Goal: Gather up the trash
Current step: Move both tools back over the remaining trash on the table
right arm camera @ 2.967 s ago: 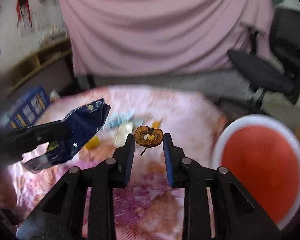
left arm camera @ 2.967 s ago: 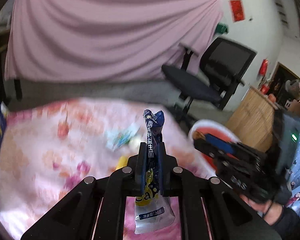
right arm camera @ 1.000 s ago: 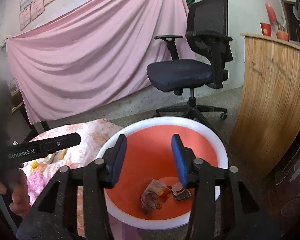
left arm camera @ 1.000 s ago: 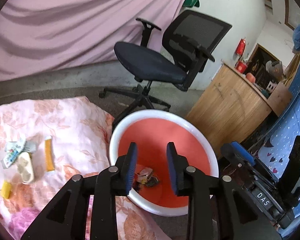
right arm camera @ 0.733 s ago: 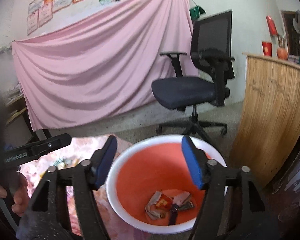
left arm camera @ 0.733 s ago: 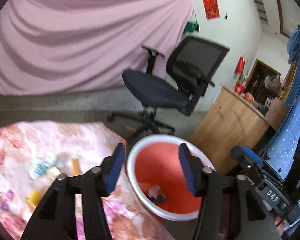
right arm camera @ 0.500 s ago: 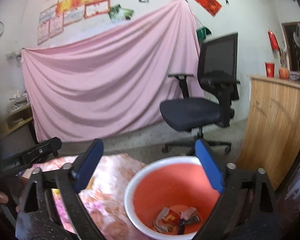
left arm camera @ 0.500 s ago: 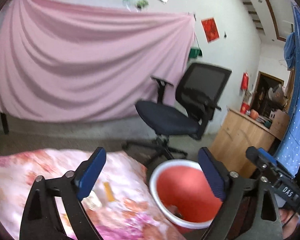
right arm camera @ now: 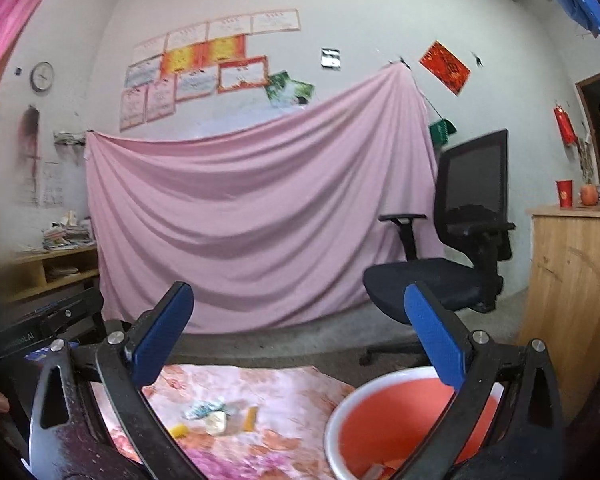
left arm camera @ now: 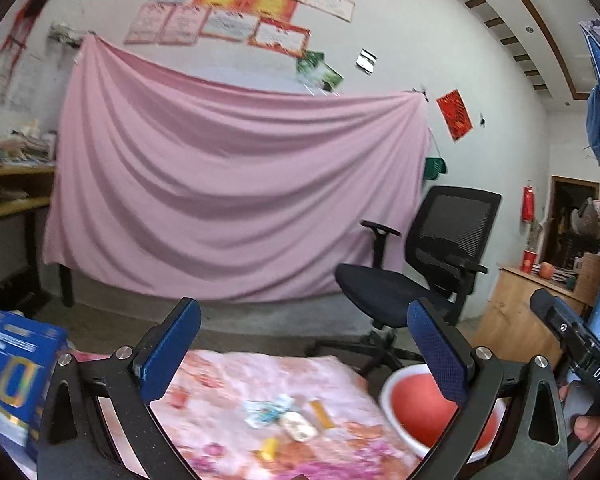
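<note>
Both grippers are wide open and empty, raised above the table. My left gripper (left arm camera: 306, 346) looks over the pink floral tablecloth (left arm camera: 220, 376), where several small wrappers (left arm camera: 270, 412) lie, among them a yellow stick (left arm camera: 321, 414) and a pale piece (left arm camera: 298, 428). The red basin with a white rim (left arm camera: 420, 404) stands to the right of the table. My right gripper (right arm camera: 298, 330) sees the same wrappers (right arm camera: 206, 408) and the basin (right arm camera: 384, 424), with bits of trash at its bottom (right arm camera: 374, 470). The other gripper shows at the left edge of the right wrist view (right arm camera: 32, 330).
A black office chair (left arm camera: 420, 264) stands behind the basin. A wooden counter (right arm camera: 572, 280) is at the right. A pink curtain (left arm camera: 228, 200) hangs on the far wall. A blue box (left arm camera: 12, 372) sits at the table's left. A wooden shelf (right arm camera: 48, 272) is at the far left.
Both grippers dropped their trash into the basin, opened wide, then rose and tilted up and back toward the table, so the basin has slid low and right in both views.
</note>
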`<state>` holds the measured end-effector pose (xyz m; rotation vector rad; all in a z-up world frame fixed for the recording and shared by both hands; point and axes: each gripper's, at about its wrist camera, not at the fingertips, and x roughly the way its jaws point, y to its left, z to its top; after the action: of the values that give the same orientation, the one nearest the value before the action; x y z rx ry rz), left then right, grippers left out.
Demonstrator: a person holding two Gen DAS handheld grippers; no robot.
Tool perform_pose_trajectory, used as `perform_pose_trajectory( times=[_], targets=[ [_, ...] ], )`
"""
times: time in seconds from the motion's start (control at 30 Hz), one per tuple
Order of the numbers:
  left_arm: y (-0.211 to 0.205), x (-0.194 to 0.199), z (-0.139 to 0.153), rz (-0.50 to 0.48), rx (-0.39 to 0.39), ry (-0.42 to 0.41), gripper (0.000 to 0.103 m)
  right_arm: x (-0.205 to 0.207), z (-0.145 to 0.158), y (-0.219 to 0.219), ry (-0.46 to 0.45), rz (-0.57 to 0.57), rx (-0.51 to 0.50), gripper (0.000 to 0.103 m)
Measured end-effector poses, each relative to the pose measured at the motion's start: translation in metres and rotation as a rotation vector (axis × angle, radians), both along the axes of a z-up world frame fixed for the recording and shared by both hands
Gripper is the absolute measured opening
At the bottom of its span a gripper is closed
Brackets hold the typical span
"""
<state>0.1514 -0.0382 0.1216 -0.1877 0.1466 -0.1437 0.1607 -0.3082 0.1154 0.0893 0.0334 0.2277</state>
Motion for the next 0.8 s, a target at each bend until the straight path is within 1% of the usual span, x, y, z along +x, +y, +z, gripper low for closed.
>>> perform_pose_trajectory(
  times=[0.13,0.2,0.37,0.5,0.57,0.7,0.8],
  targets=[
    [0.019,-0.006,-0.007,0.06,0.031,-0.013,0.101,-0.001,-0.002,0.021,-0.031,0.032,-0.026,0.103],
    [0.025,-0.008,-0.012,0.092,0.044,-0.016,0.101,-0.001,-0.005,0.03,-0.032,0.043,-0.037,0.103],
    [0.037,-0.005,-0.029,0.128,0.066,0.003,0.101,0.009,-0.016,0.052,-0.018,0.081,-0.063,0.103],
    [0.039,0.004,-0.046,0.132,0.074,0.038,0.101,0.024,-0.031,0.063,0.037,0.102,-0.097,0.103],
    [0.039,0.011,-0.056,0.122,0.077,0.068,0.101,0.03,-0.042,0.065,0.068,0.11,-0.11,0.103],
    [0.034,0.027,-0.071,0.103,0.07,0.123,0.101,0.052,-0.06,0.064,0.156,0.114,-0.127,0.103],
    [0.028,0.043,-0.082,0.073,0.081,0.188,0.101,0.067,-0.073,0.06,0.228,0.113,-0.136,0.103]
  ],
)
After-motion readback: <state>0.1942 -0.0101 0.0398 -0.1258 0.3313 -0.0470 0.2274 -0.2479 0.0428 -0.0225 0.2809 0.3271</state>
